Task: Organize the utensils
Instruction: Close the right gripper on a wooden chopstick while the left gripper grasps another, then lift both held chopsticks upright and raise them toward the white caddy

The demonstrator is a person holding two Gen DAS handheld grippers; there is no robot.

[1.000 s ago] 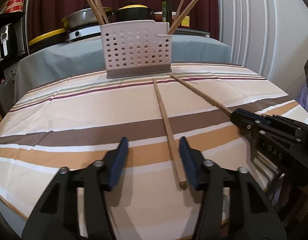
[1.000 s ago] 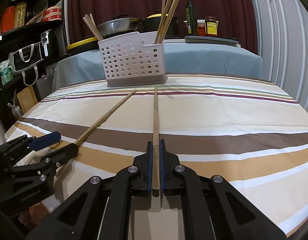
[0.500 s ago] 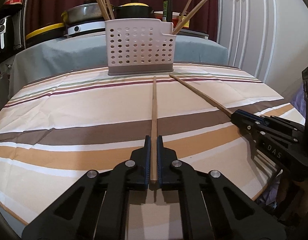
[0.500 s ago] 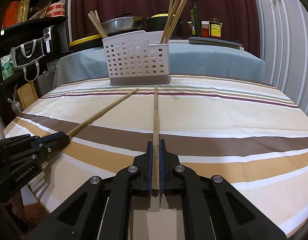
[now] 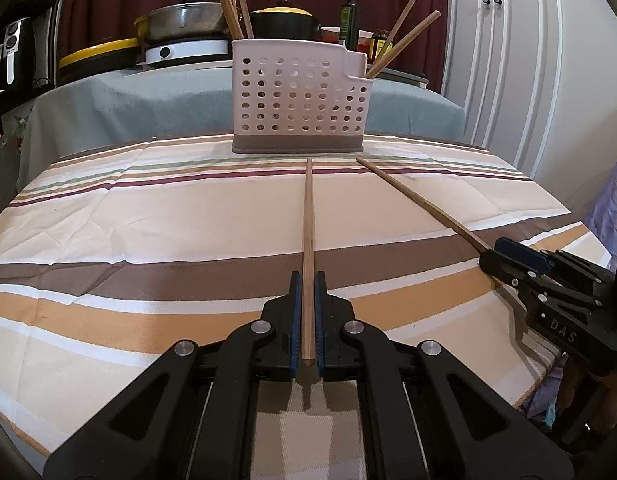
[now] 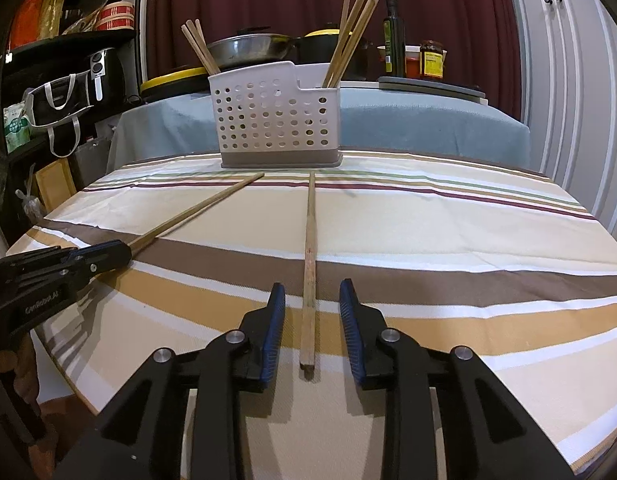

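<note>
A round table under a striped tablecloth (image 5: 148,216) carries the work; behind its far edge stands a second surface draped in grey-blue cloth (image 6: 428,128), crowded with pans and bottles before a dark red curtain, with white cabinet doors to the right and dark shelving to the left. A white perforated utensil caddy (image 5: 300,100) stands at the far edge of the table, chopsticks leaning out of both its ends. The left gripper (image 5: 307,320) is pressed together on the near end of the left chopstick (image 5: 308,220), whose long axis runs straight away from the near edge, its tip pointing at the caddy's base and stopping just short of it. The right gripper (image 6: 311,320) has its fingers spread, one to each side of the right chopstick (image 6: 309,248), touching it on neither side; that stick lies flat on the cloth, near end between the blue pads, far tip also aimed at the caddy's base.
</note>
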